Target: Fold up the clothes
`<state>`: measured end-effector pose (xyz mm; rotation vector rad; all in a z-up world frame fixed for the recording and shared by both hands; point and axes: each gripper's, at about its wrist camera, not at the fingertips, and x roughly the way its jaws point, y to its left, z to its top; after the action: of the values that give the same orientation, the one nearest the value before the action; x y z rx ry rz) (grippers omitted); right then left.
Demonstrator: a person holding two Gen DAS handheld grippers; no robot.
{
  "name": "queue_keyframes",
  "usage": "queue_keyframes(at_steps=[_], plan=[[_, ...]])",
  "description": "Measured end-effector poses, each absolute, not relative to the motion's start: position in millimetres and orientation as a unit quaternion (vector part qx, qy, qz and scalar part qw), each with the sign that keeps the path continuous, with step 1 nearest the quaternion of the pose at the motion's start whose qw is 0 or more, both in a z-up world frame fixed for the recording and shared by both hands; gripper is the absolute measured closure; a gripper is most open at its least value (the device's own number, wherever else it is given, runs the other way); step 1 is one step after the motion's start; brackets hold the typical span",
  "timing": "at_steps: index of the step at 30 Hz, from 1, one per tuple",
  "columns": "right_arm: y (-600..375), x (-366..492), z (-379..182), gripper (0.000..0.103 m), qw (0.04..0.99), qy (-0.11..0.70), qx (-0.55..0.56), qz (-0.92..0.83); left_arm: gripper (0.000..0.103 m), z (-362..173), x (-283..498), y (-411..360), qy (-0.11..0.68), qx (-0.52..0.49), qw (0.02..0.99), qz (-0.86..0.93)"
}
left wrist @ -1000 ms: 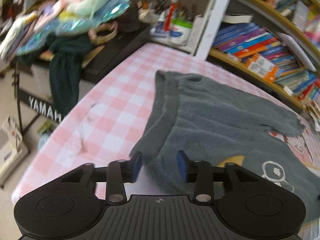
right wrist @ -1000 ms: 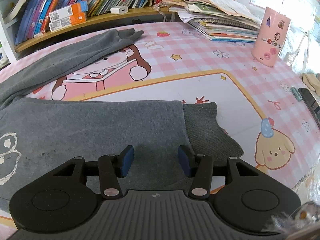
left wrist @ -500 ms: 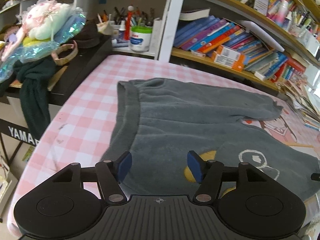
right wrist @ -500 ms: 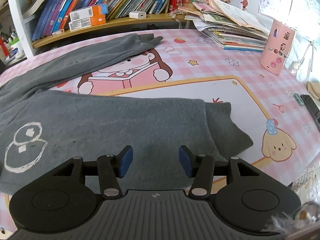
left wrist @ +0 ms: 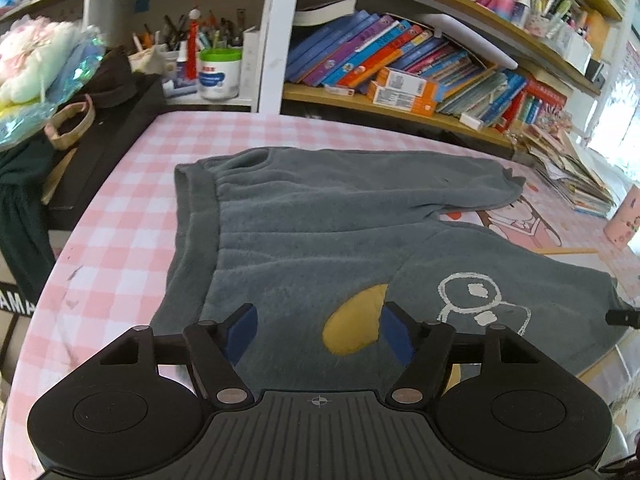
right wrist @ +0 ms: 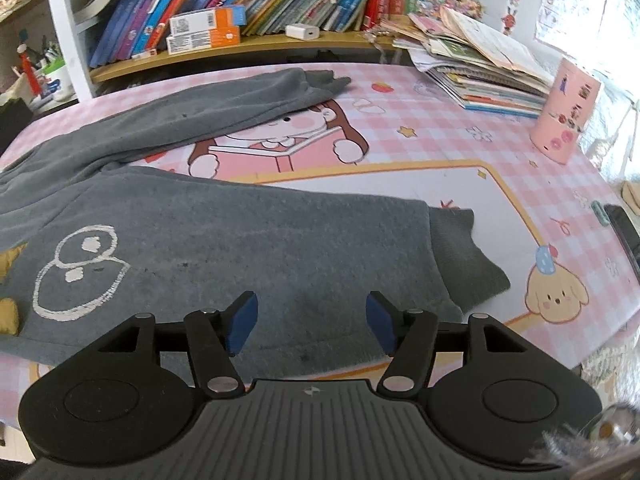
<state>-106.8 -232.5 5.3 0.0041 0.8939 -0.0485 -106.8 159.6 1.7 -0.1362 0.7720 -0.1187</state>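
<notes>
Grey fleece trousers (left wrist: pixel 320 220) lie spread flat on the pink checked table (left wrist: pixel 120 208), waistband to the left, legs to the right. A white astronaut print (left wrist: pixel 476 300) and a yellow patch (left wrist: pixel 352 320) show on the near leg. My left gripper (left wrist: pixel 318 334) is open and empty above the near waist area. In the right wrist view the near trouser leg (right wrist: pixel 260 240) ends in a darker cuff (right wrist: pixel 464 256). My right gripper (right wrist: pixel 310 322) is open and empty above that leg, near the table's front edge. The far leg (right wrist: pixel 200 112) lies behind.
A bookshelf (left wrist: pixel 400 64) lines the far side. A stack of books (right wrist: pixel 480 68) and a pink cup (right wrist: pixel 566 116) stand at the table's right. A black keyboard with bags and dark cloth (left wrist: pixel 80 120) is to the left. A dark phone (right wrist: pixel 624 232) lies at the right edge.
Both grippers have drawn back and up from the trousers. The left one has swung right to face the garment squarely, and its jaws have opened wider. The trousers lie still.
</notes>
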Motion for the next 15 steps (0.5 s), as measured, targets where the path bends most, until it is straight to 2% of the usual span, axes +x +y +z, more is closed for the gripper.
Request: queue_keyframes(at_steps=[7, 12, 15], plan=[[-235, -88, 14, 0.038, 0.895, 0.445, -0.004, 0.027, 0.029, 1, -88, 142, 0.381, -0.050, 0.921, -0.072], [-241, -59, 15, 0.037, 0.891, 0.450, -0.013, 0.055, 0.019, 5, -67, 126, 0.385, -0.011, 0.919, -0.082], [-247, -33, 17, 0.037, 0.892, 0.446, -0.025, 0.072, 0.018, 8, -53, 119, 0.386, 0.014, 0.918, -0.084]])
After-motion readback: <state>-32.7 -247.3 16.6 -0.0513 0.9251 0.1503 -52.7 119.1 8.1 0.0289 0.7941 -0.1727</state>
